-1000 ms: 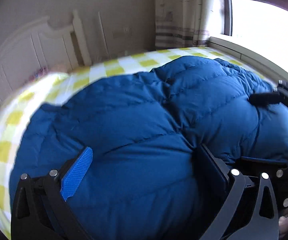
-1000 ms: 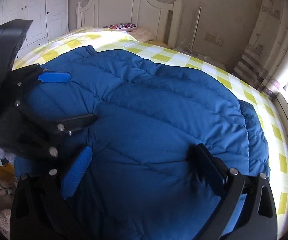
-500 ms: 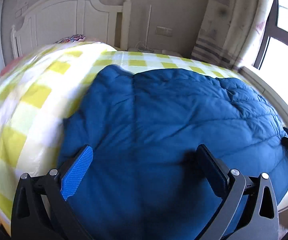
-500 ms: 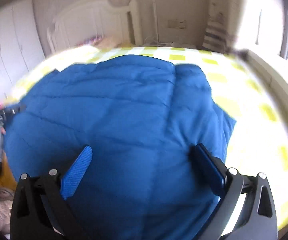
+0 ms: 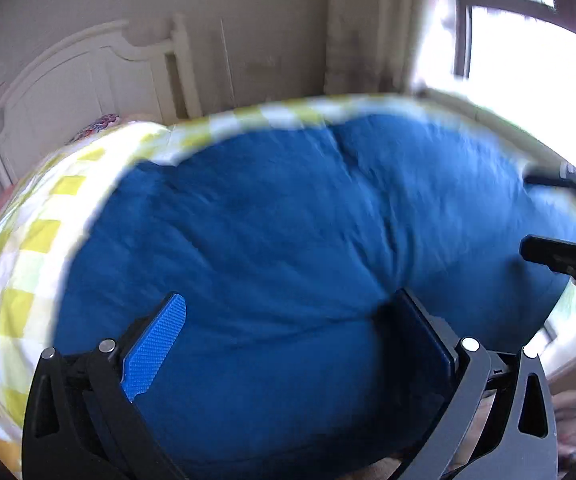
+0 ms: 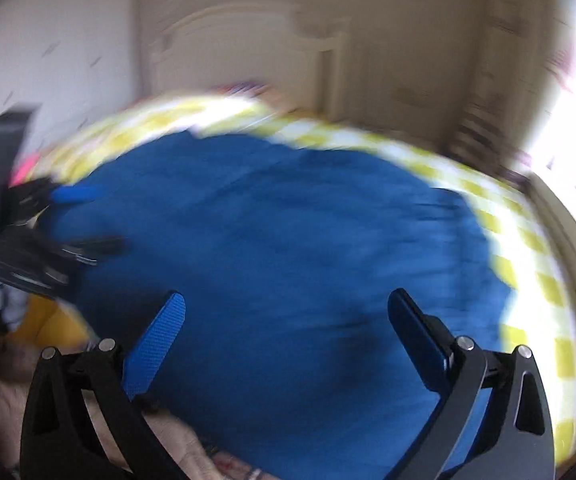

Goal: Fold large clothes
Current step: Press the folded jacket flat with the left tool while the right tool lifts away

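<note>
A big blue padded jacket [image 5: 288, 240] lies spread across the bed [image 5: 28, 240], which wears a yellow-and-white check cover; it fills most of both views, its near edge hanging toward the person at the bed's near side. A white headboard [image 5: 100, 80] stands at the far end, and a bright window [image 5: 527, 40] lies to the right.

The left claw [image 5: 291, 320] hovers over the near part of the jacket with its jaws wide and nothing between them. The right claw [image 6: 288, 316] does the same further right, jaws wide and empty. Each shows in the other's camera at the picture's edge. Both pictures are blurred, so stitching and seams are hard to read, and I cannot tell where collar, sleeves or hem lie.

Judging by its swollen, pillowy surface, the jacket is light for its bulk, soft and springy. It will likely puff back up after a fold rather than lie flat, and the smooth shell probably slides on itself and between the blue fingertips [image 5: 156, 344]. A pinch on the fat middle of a panel would mostly catch air and slip. Better holds seem to be the thinner places: an outer edge, a corner, or the deep crease [image 5: 383, 220] running through the padding. With one claw at each near corner, the weight would stay even as the fabric is carried over.
</note>
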